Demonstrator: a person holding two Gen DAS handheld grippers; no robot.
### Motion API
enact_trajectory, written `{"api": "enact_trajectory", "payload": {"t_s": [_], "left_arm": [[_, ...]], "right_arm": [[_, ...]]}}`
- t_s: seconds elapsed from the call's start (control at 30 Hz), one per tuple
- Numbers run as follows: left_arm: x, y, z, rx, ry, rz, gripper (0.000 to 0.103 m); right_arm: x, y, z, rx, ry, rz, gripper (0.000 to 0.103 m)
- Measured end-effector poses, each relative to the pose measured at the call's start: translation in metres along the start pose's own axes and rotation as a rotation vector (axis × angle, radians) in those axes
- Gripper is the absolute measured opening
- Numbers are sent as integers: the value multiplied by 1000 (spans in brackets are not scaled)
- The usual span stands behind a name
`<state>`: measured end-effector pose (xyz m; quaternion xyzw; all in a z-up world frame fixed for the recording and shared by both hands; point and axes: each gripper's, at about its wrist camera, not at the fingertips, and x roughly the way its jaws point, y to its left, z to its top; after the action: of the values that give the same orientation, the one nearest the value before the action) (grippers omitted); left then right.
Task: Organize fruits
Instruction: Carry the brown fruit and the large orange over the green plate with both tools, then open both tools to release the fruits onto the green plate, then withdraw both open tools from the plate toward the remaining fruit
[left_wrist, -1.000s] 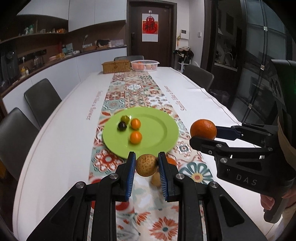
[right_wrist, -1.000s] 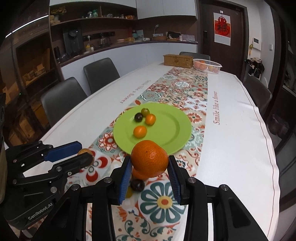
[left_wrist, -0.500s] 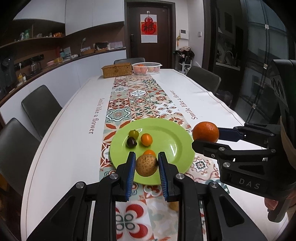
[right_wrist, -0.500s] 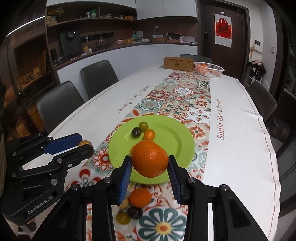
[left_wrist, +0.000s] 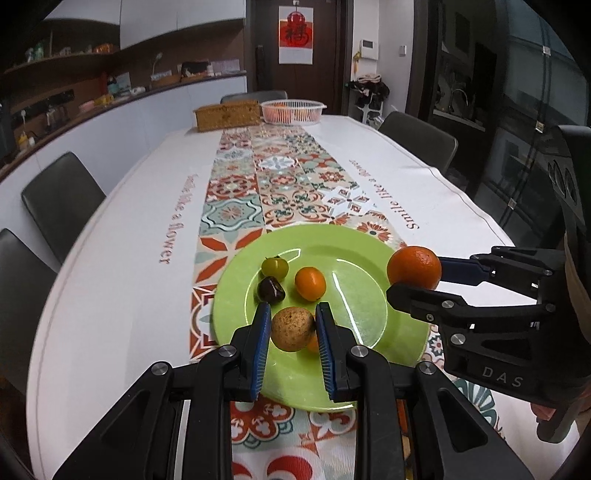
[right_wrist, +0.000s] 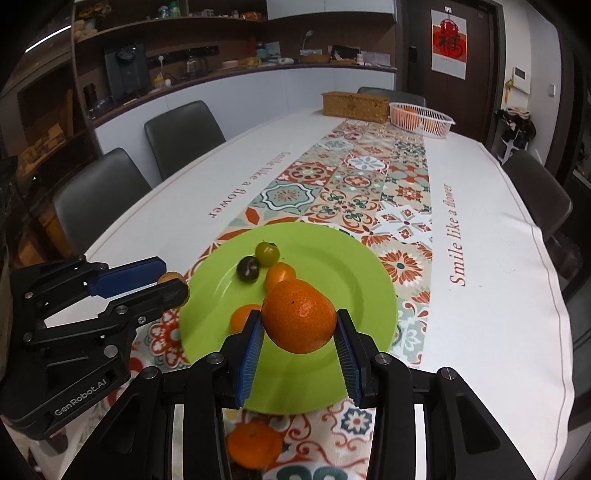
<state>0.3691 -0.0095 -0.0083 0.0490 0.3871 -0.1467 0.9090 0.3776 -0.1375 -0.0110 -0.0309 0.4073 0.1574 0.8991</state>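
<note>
Left wrist view: left gripper (left_wrist: 291, 328) clamped on a brown speckled round fruit (left_wrist: 292, 328), blue pads (left_wrist: 260, 343) pressing both sides; fruit held above the near part of the green plate (left_wrist: 373, 306); plate sits on the patterned table runner (left_wrist: 280, 184) over a white tablecloth (left_wrist: 122, 258). On the plate: 1 green tomato-like fruit (left_wrist: 274, 266), 1 dark fruit (left_wrist: 270, 289) touching it, 1 small orange fruit (left_wrist: 310, 283) just beside both; another small orange fruit partly hidden behind the brown one. Right gripper (left_wrist: 413, 277) enters from the right, closed around a big orange (left_wrist: 414, 267) at the plate's right rim, lifted off the surface.

Right wrist view: right gripper (right_wrist: 299, 328) squeezing the big orange (right_wrist: 300, 320) between its pads, over the plate's near-middle (right_wrist: 369, 284); left gripper (right_wrist: 168, 280) at left with the brown fruit (right_wrist: 170, 277) barely visible between its fingers, at the plate's left edge. 1 mandarin (right_wrist: 254, 445) lies on the runner near the camera, off the plate. Far end of table: woven box (right_wrist: 355, 106) and white basket (right_wrist: 421, 119) holding orange fruit, side by side. Dark chairs (right_wrist: 183, 133) along the table.
</note>
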Motion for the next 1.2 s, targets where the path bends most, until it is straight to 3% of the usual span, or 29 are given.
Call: {"api": "enact_trajectory", "payload": {"t_s": [0.33, 0.4, 0.43, 0.5, 0.8, 1.2], "left_arm": [[28, 7, 1, -30, 43, -43, 25], [28, 8, 2, -36, 42, -46, 35], [26, 8, 2, -40, 35, -43, 44], [22, 7, 2, -39, 19, -21, 46], [-22, -5, -11, -16, -18, 44, 46], [-95, -34, -27, 9, -112, 55, 49]], "right_arm": [[27, -7, -1, 12, 41, 4, 40], [27, -9, 0, 21, 39, 7, 40], [28, -9, 1, 24, 39, 8, 41], [25, -11, 0, 33, 26, -2, 44], [-17, -8, -11, -13, -58, -39, 46], [-92, 11, -36, -58, -174, -21, 46]]}}
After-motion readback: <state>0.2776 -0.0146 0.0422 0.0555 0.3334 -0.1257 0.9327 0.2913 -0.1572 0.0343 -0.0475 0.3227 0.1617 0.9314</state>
